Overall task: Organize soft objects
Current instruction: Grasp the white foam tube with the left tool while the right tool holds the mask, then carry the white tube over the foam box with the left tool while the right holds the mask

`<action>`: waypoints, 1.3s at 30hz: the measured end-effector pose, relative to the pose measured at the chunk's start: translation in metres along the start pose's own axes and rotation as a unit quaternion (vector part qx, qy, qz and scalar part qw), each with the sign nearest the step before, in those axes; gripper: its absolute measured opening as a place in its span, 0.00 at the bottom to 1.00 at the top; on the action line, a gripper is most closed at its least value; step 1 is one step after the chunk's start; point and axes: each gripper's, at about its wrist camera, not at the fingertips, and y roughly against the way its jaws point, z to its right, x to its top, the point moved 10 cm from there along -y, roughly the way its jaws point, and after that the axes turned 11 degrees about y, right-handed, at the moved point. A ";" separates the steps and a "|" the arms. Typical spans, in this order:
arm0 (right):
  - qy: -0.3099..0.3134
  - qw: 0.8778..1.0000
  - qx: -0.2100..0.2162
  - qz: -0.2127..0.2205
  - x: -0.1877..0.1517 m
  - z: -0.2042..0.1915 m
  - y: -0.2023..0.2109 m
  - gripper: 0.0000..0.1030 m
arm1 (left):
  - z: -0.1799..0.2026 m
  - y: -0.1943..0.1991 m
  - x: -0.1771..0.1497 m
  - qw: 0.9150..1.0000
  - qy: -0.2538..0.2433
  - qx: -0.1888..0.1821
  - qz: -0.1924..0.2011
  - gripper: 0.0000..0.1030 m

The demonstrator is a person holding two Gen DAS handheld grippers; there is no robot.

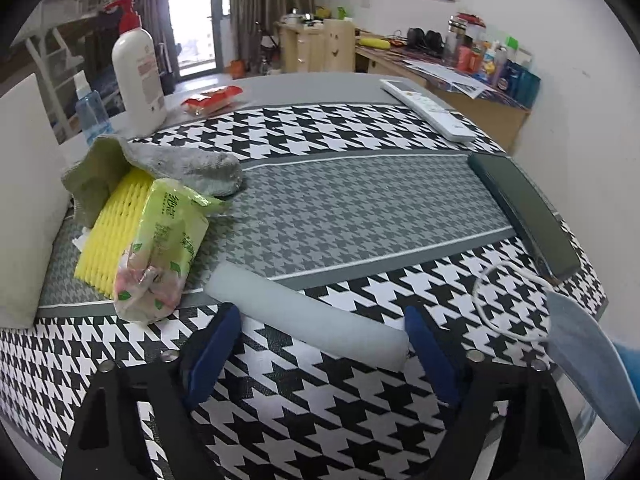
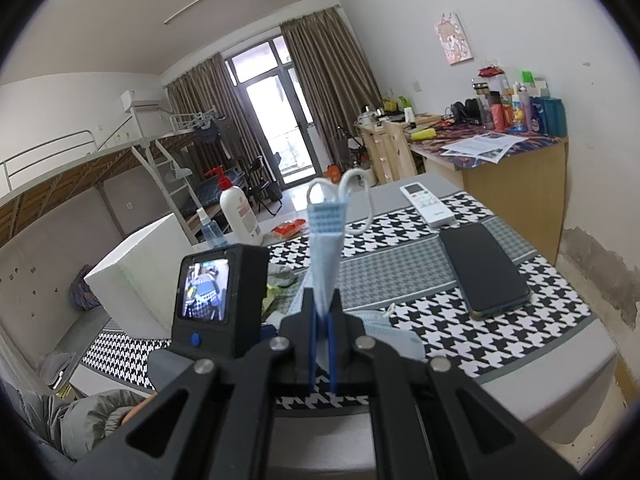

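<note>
Partly hidden: mask [image 2: 325, 236] lower end betw right jaws, pinched

We can read almost nothing: the light-green plastic tissue pack [image 1: 168, 236] bears green Chinese characters too blurred to make out, and the white pump bottle with the red top [image 1: 138, 76] carries a faint pink label we cannot decipher

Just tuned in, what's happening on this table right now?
A person works two handheld claws. The right claw is shut on a blue face mask, holding it above the houndstooth mat. The left claw, open, straddles a grey foam roll without gripping it. The soft pile sits at left.
</note>
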 end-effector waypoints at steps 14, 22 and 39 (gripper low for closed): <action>0.003 1.000 0.011 -0.011 0.000 0.004 -0.010 0.06 | -0.023 0.007 0.010 0.998 0.052 0.031 0.031 0.22; 0.000 1.000 0.017 -0.009 -0.004 0.001 -0.010 0.07 | -0.034 0.019 0.002 0.997 0.061 -0.030 0.024 0.06; 0.003 1.000 0.028 -0.008 -0.004 -0.007 -0.013 0.07 | -0.040 0.066 0.000 0.993 0.022 -0.104 0.054 0.05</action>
